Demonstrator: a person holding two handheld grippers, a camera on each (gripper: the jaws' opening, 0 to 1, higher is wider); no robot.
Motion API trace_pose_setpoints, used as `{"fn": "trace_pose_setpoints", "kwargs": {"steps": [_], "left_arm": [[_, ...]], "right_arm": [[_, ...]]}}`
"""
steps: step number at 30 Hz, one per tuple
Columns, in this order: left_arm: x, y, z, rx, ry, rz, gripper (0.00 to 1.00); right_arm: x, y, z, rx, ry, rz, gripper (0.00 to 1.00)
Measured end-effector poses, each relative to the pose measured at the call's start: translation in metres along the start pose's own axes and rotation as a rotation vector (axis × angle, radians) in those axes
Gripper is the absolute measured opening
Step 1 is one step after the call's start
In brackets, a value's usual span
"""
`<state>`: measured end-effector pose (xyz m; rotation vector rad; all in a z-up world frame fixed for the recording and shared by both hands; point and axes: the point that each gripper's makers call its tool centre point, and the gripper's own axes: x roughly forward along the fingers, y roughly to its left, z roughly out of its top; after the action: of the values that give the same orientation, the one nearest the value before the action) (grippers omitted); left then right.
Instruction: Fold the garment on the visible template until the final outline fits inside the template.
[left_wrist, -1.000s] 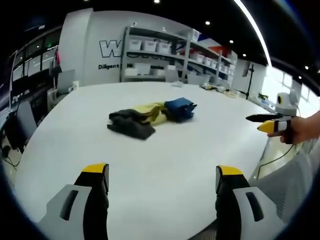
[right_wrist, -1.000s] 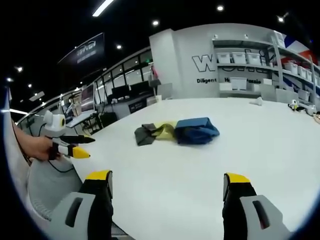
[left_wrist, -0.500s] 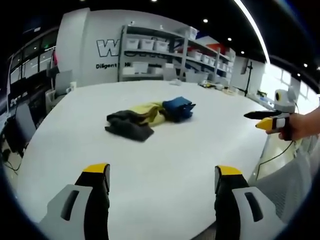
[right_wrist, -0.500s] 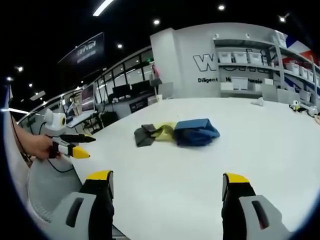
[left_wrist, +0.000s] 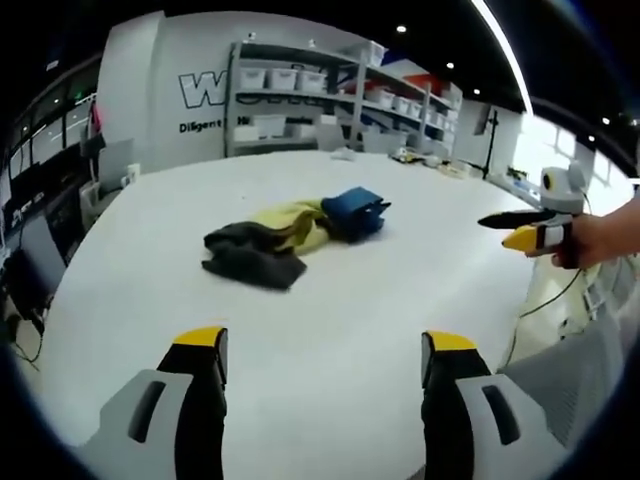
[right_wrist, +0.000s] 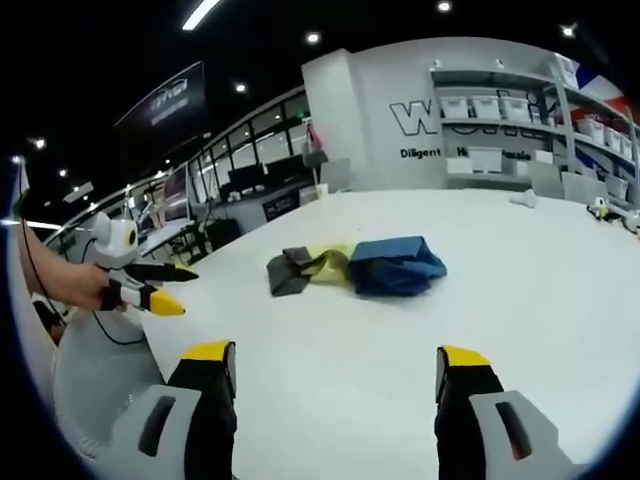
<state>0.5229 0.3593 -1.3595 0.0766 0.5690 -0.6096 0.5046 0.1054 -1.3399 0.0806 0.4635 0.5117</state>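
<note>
On the white desk (left_wrist: 330, 330), well out from the near edge, a crumpled garment (left_wrist: 290, 232) is lying in a loose heap: a dark grey part on the left, a pale yellow part in the middle and a blue part on the right, all bunched together. No template outline is showing on the desk that I can make out.

Both grippers are hovering over the near edge with nothing in them. The left gripper (left_wrist: 322, 352) is holding its yellow-tipped jaws wide apart, and the right gripper (right_wrist: 335, 362) is doing likewise. Each is also showing in the other's view, held in a hand: the right gripper off to the right (left_wrist: 525, 228), the left gripper off to the left (right_wrist: 150, 288), both well apart from the cloth.

The garment looks light, soft and floppy, so I judge it is going to sag and drag rather than keep its shape when lifted. Pinching a single layer at an outer edge or corner, one gripper at the grey end and one at the blue end, seems the best way to spread it flat before folding.

Shelves (left_wrist: 300, 100) with white bins are standing against the far wall.
</note>
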Motion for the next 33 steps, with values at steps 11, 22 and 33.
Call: {"fn": "trace_pose_setpoints", "kwargs": {"steps": [11,22,33], "left_arm": [[0.032,0.001,0.025,0.074,0.011,-0.048,0.68],[0.070,0.018,0.059,0.204,0.010,-0.063,0.50],[0.111,0.050,0.077,0.384,0.051,-0.061,0.37]], "right_arm": [[0.039,-0.008,0.021,-0.113,0.029,0.063,0.66],[0.079,-0.035,0.041,-0.205,0.051,0.092,0.48],[0.126,-0.055,0.051,-0.356,0.103,0.127,0.31]]}}
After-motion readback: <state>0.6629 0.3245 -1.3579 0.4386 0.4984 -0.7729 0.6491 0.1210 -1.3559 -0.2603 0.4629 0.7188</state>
